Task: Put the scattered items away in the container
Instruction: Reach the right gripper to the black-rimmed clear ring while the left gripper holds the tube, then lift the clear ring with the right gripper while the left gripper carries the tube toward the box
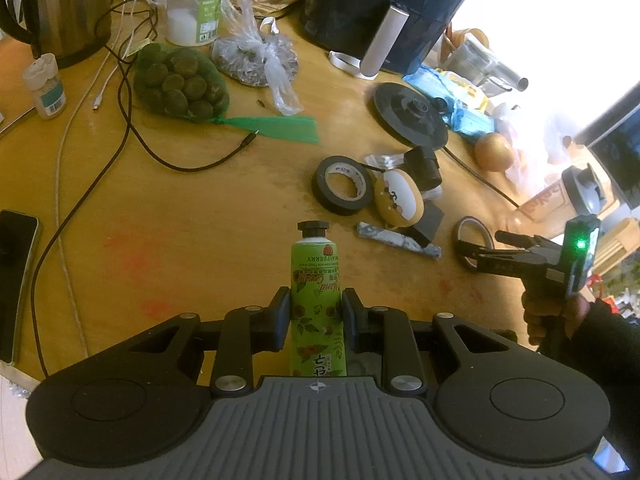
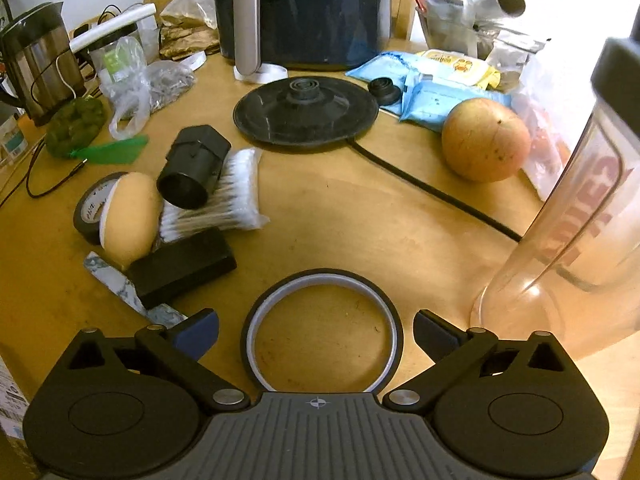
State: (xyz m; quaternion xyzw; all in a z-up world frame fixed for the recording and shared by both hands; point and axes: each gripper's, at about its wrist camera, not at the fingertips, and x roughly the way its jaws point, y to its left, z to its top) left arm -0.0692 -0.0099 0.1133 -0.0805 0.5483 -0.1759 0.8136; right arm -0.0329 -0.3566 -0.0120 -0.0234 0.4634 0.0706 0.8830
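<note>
Left gripper (image 1: pixel 316 312) pinches a green tube (image 1: pixel 316 300), cap pointing away, above the worktop (image 1: pixel 180 232). Right gripper (image 2: pixel 316 332) is spread wide, its fingers on either side of a thin ring (image 2: pixel 322 328) lying flat. Black tape (image 1: pixel 342 184), a round yellow case (image 1: pixel 398 196) and a black block (image 2: pixel 184 270) lie close together nearby.

A dark air fryer (image 2: pixel 300 12) with a silver handle stands at the back of the wooden table (image 2: pixel 340 216), and a round black kettle base (image 2: pixel 306 114) sits just in front of it with its cord trailing toward the right. A steel kettle (image 1: pixel 60 8) stands at far left (off its base), with a green net bag (image 1: pixel 180 82) of round dark items and a knotted plastic bag (image 1: pixel 260 60) near it. A phone (image 1: pixel 16 280) lies at the left edge.
</note>
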